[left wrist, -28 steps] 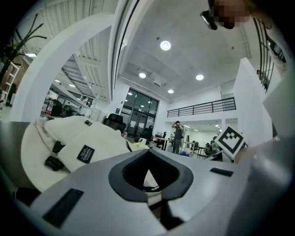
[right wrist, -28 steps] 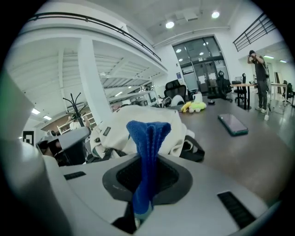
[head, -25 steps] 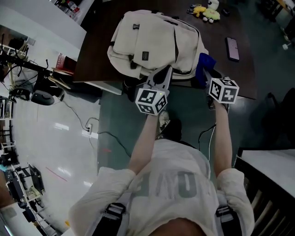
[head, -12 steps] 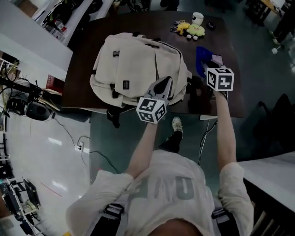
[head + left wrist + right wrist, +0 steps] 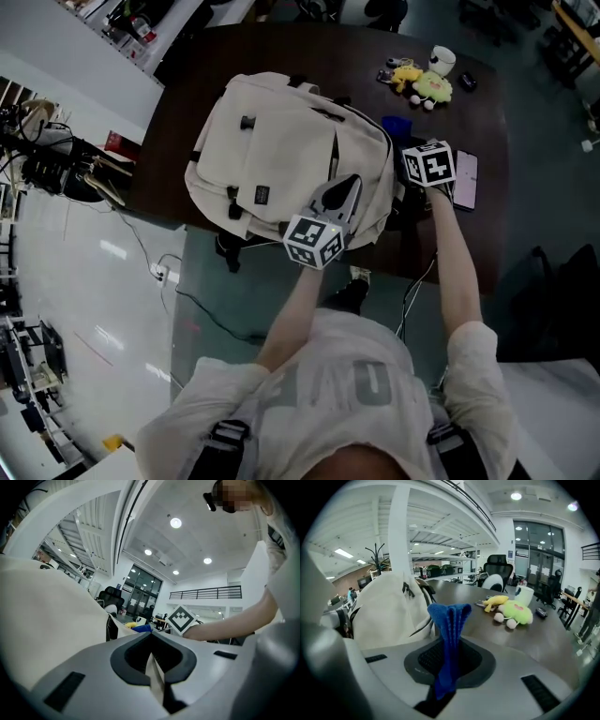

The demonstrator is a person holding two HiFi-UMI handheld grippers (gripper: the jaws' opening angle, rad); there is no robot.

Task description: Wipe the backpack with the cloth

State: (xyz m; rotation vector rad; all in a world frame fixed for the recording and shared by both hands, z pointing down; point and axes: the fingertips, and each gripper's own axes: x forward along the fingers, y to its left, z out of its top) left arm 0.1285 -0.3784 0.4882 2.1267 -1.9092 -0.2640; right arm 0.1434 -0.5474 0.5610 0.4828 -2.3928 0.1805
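Observation:
A cream backpack (image 5: 281,150) lies flat on the dark table (image 5: 197,66). My left gripper (image 5: 343,190) rests on its near right corner, jaws shut on a thin cream strip of the backpack (image 5: 47,602); in the left gripper view that gripper (image 5: 152,641) shows the strip between its jaws. My right gripper (image 5: 412,150) is just right of the backpack, shut on a blue cloth (image 5: 396,126). In the right gripper view the cloth (image 5: 450,620) stands up out of that gripper (image 5: 450,644), with the backpack (image 5: 389,611) to its left.
Yellow and green plush toys (image 5: 422,84) and a white cup (image 5: 441,59) sit at the table's far right; they appear as plush toys (image 5: 513,611) and cup (image 5: 524,594) ahead of the right gripper. A phone (image 5: 465,180) lies by my right hand. The table's front edge is under my forearms.
My right gripper has carried the blue cloth from the table's front edge further in, beside the backpack's right side. The left gripper has stayed at the backpack's near corner.

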